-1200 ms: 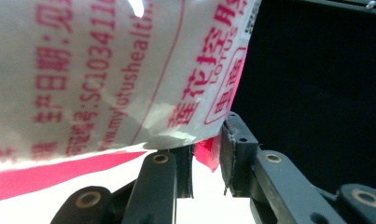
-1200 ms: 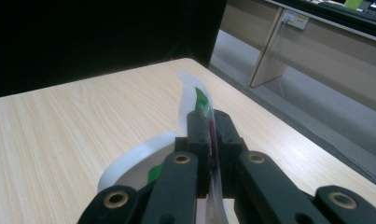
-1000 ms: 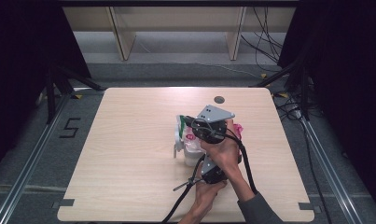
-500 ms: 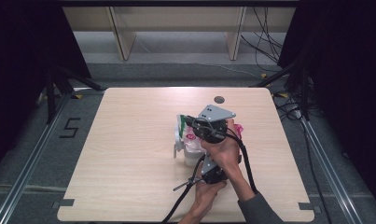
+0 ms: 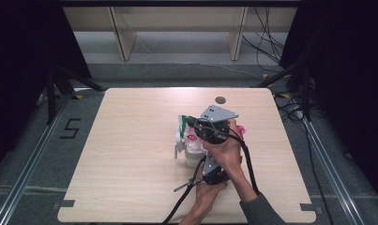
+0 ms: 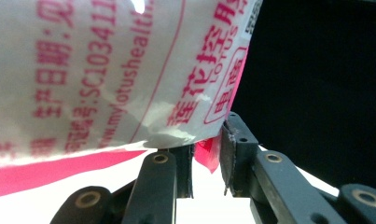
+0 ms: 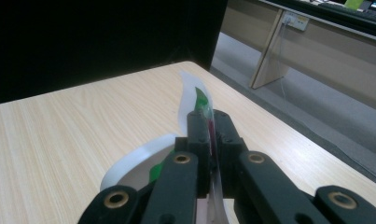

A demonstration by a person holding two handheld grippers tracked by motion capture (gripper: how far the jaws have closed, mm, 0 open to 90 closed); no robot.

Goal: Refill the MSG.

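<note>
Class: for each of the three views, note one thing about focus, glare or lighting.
High view: evenly lit table, dark surrounds. Left gripper view: the packet sits so close that its red print is soft, with a blown-out white patch below. Right gripper view: the black jaws are slightly soft, the wood grain sharper, the upper left black.

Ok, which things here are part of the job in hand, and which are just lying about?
In the job:
- printed packet, pinched by both grippers
- left gripper
- right gripper
- white cup beneath the packet

Just lying about:
- dark round spot on the table
- loose cables on the floor beyond
</note>
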